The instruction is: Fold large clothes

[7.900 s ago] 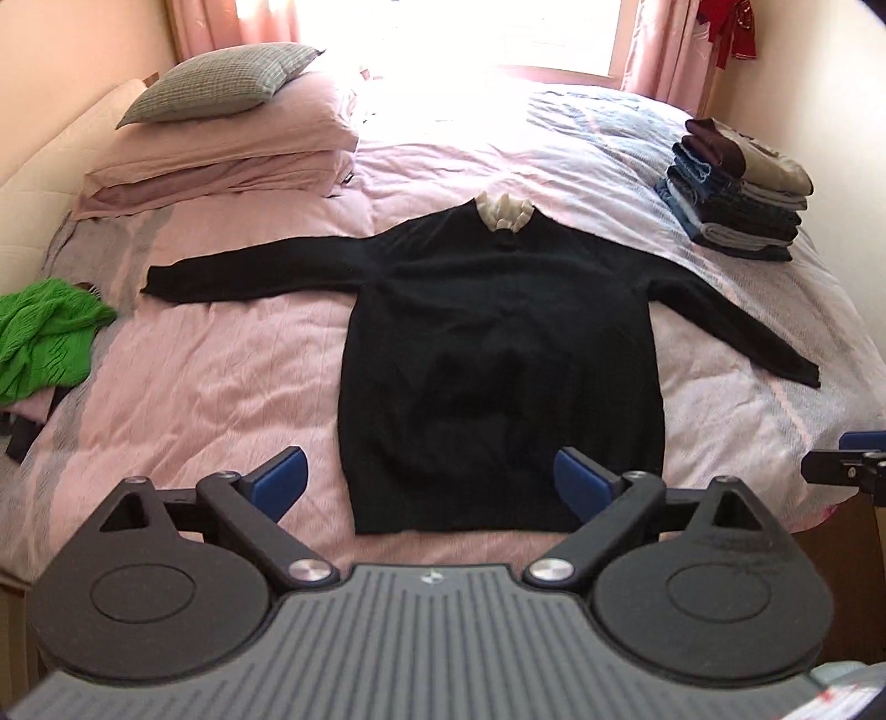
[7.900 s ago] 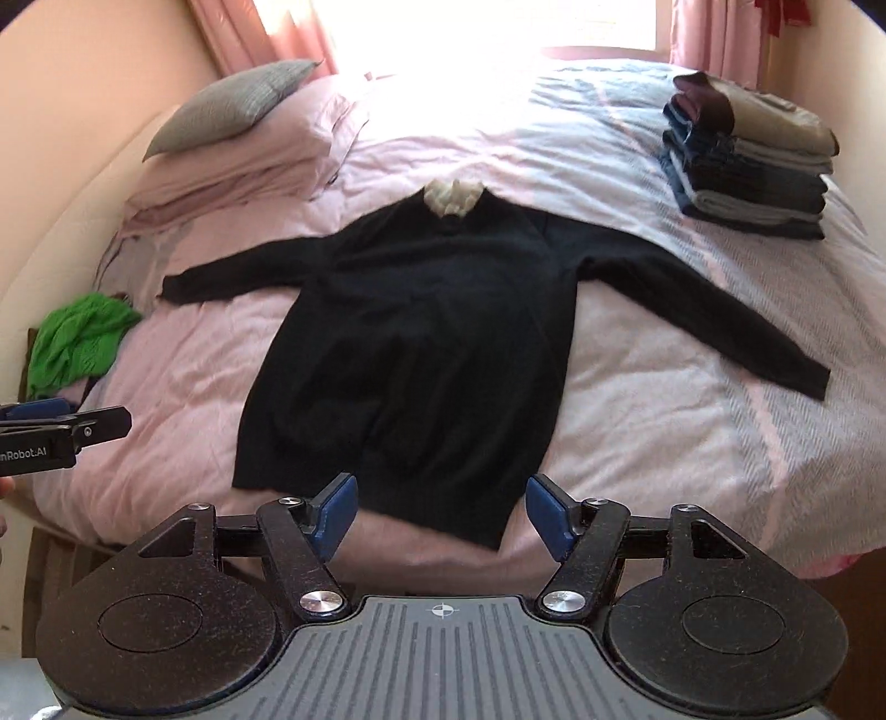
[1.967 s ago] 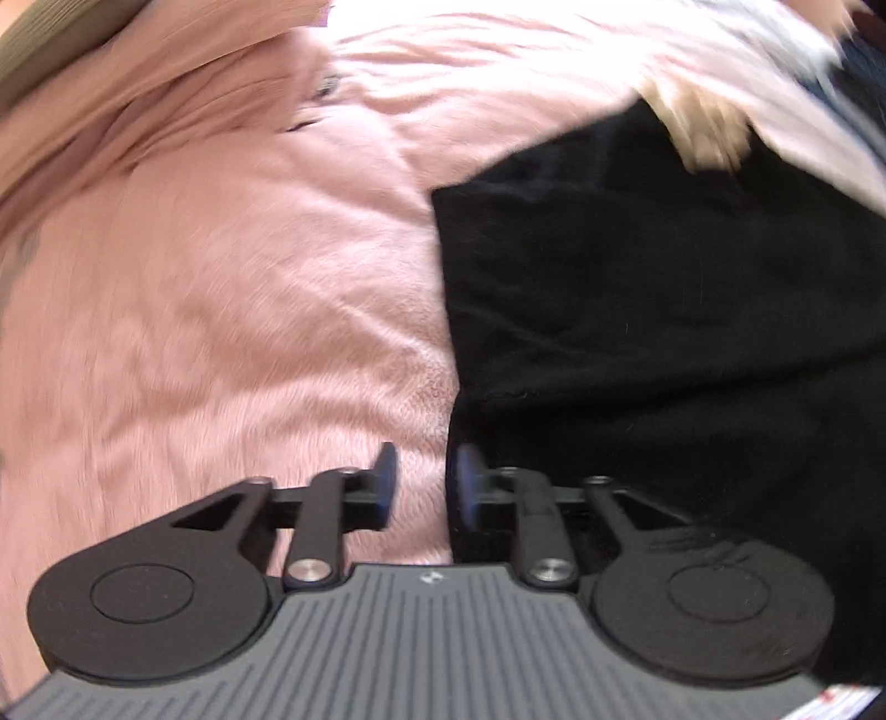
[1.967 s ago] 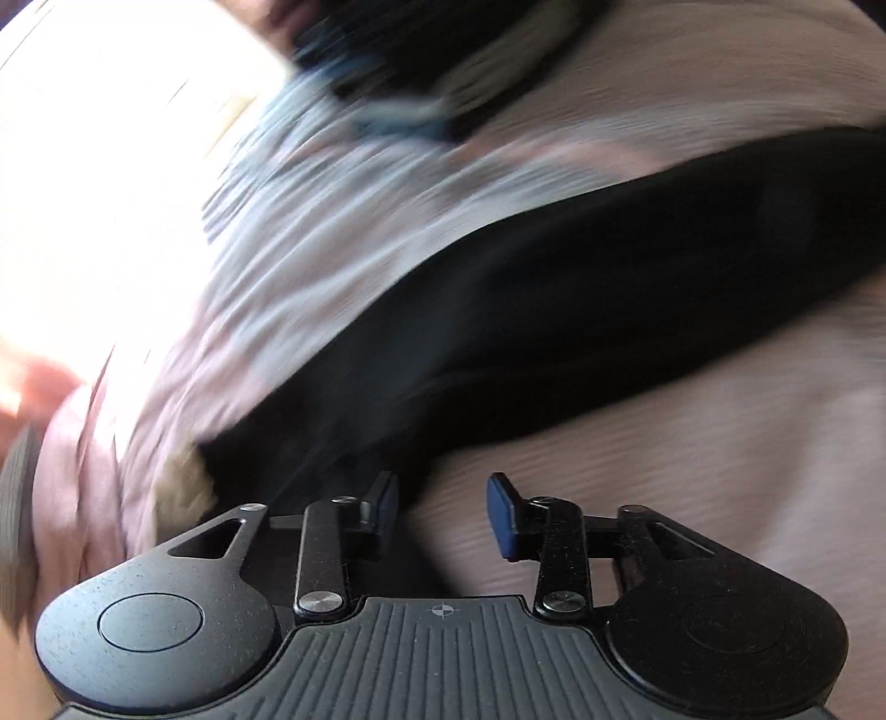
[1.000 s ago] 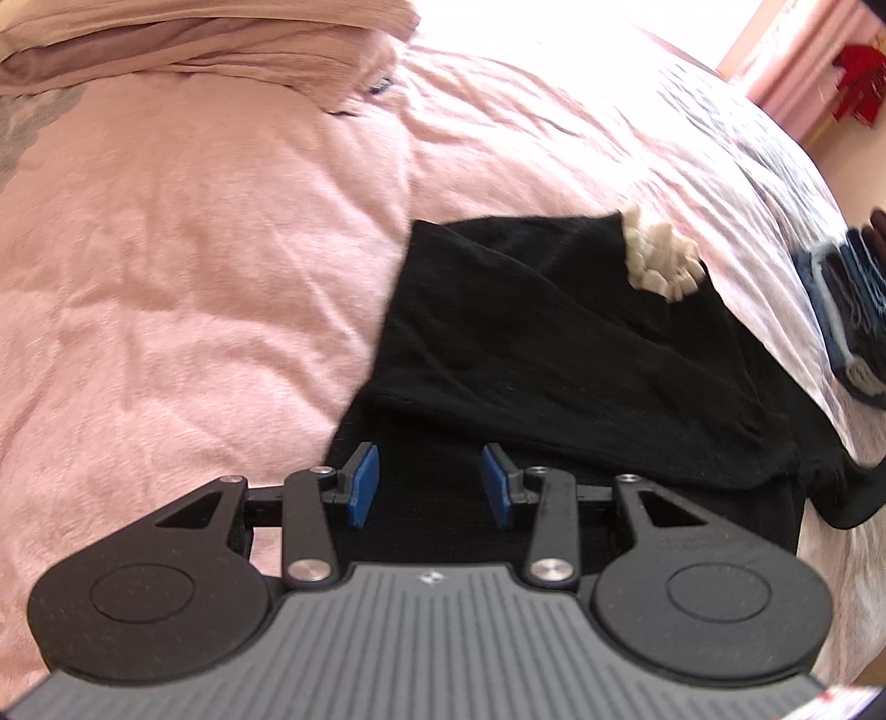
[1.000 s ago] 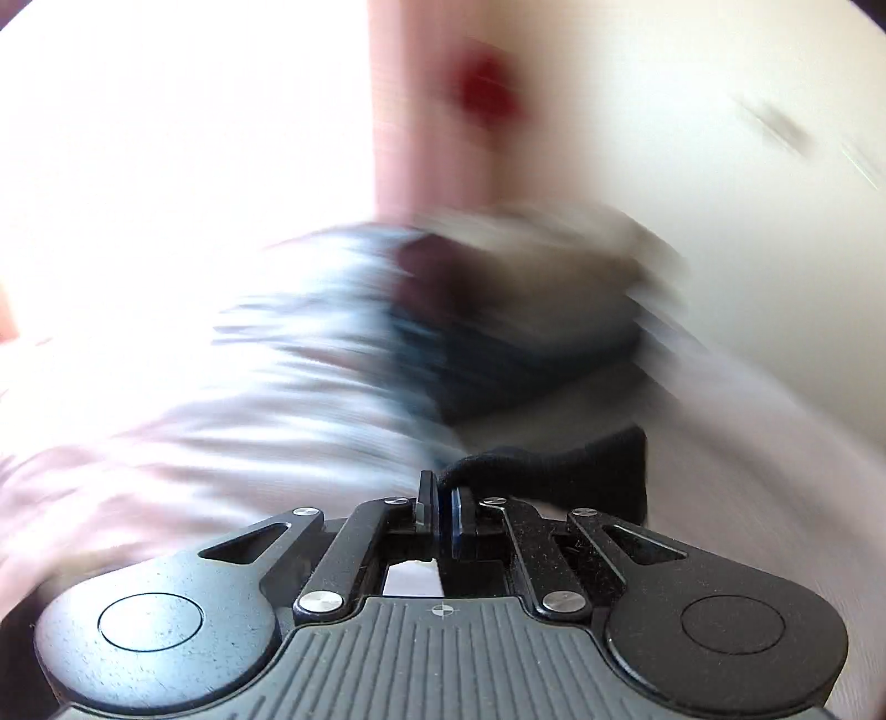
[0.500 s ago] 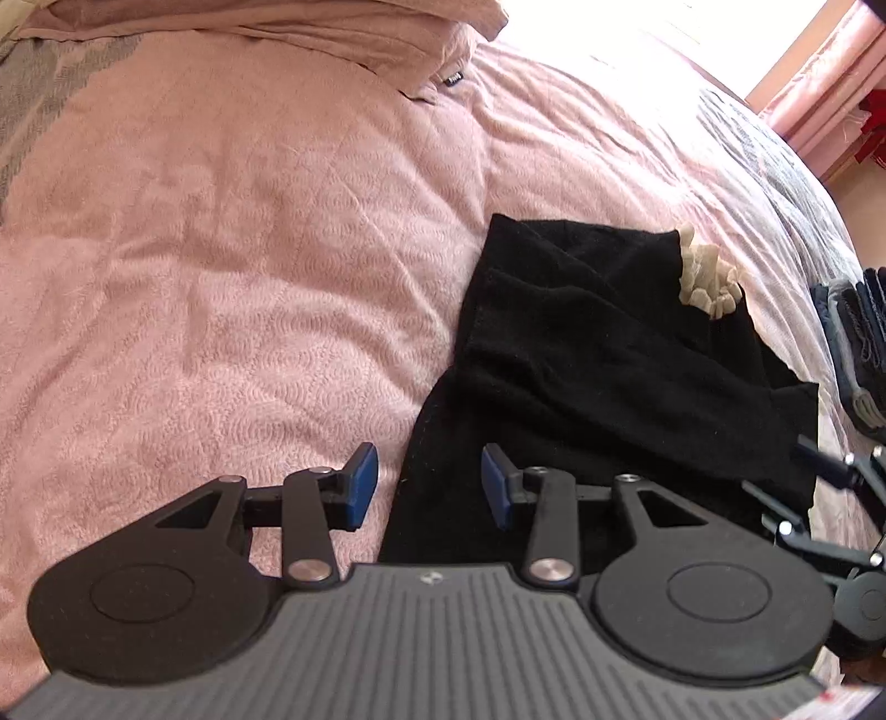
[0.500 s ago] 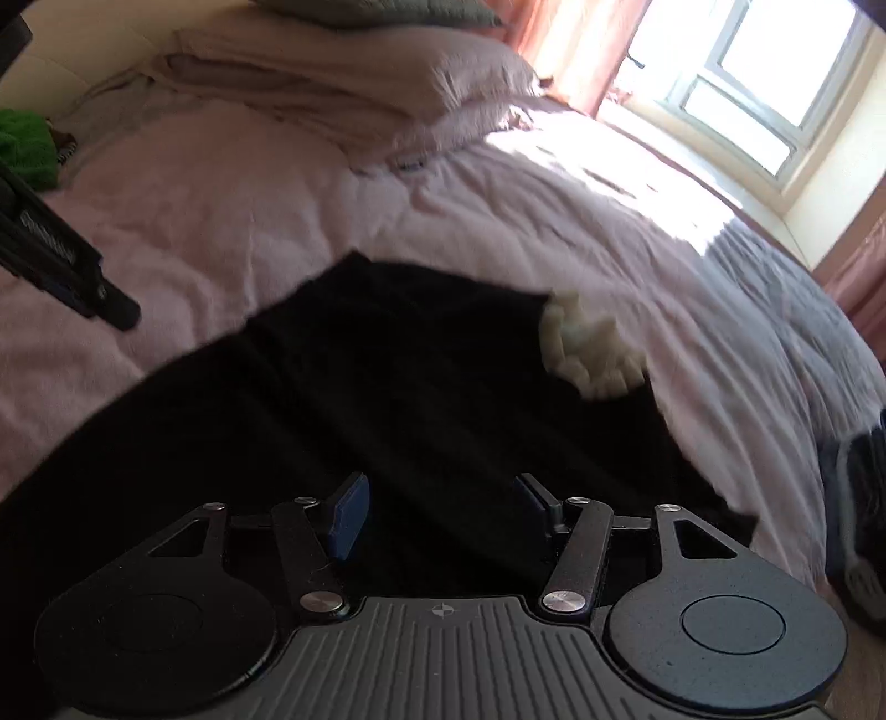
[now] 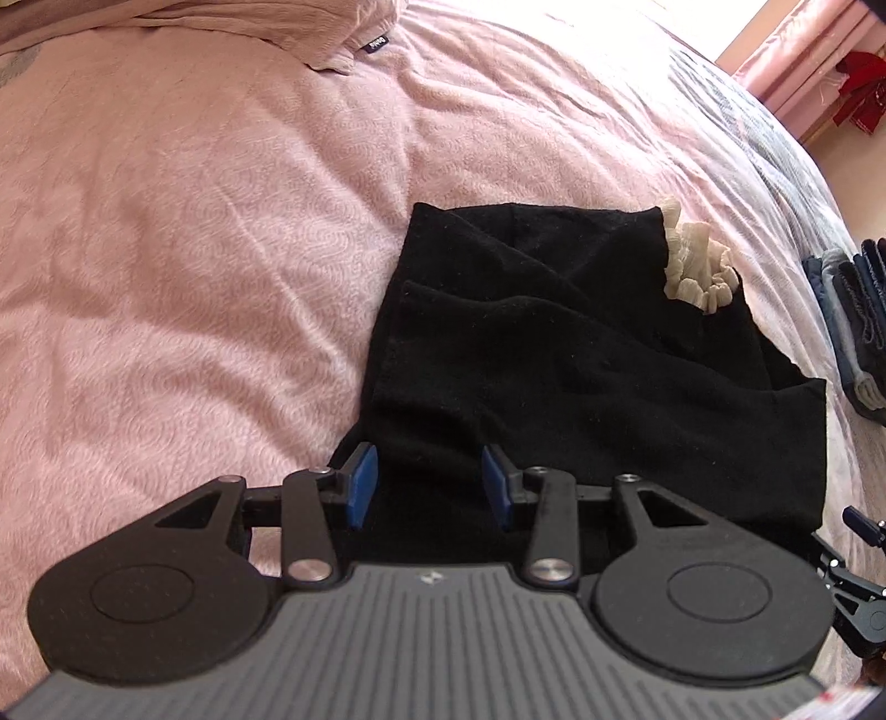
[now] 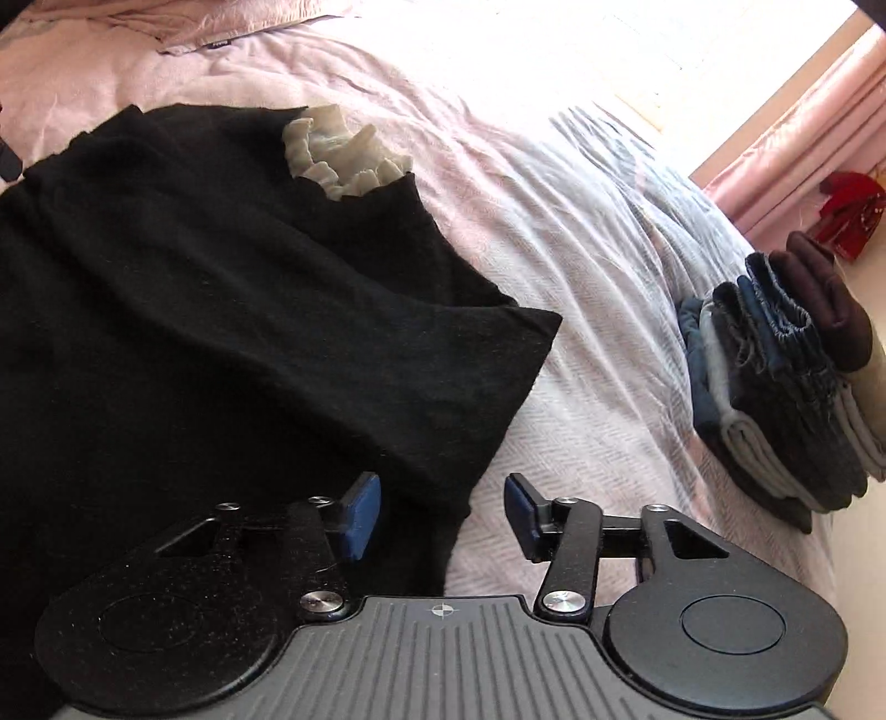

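Note:
A black sweater [image 9: 581, 354] with a cream ruffled collar [image 9: 698, 271] lies flat on the pink bedspread [image 9: 194, 249], both sleeves folded across its body. My left gripper [image 9: 429, 487] hovers open low over the sweater's left edge, with only black cloth beneath the blue pads. In the right wrist view the sweater [image 10: 221, 310] fills the left half, its collar [image 10: 343, 155] at the top. My right gripper [image 10: 443, 515] is low at the sweater's right edge. Its jaws are closing, the cloth edge lies between them, and the pads do not press on it.
A stack of folded clothes [image 10: 786, 387] sits on the bed to the right, also seen in the left wrist view as the stack [image 9: 853, 327]. Pillows [image 9: 277, 22] lie at the head of the bed. Pink curtains [image 10: 803, 138] hang by the window. The right gripper's tool [image 9: 853, 559] shows at that view's right edge.
The right gripper was shut on a sleeve cuff held up in the air. The sleeve now lies across the body, and the gripper has let go and dropped to the right edge. The left gripper came lower.

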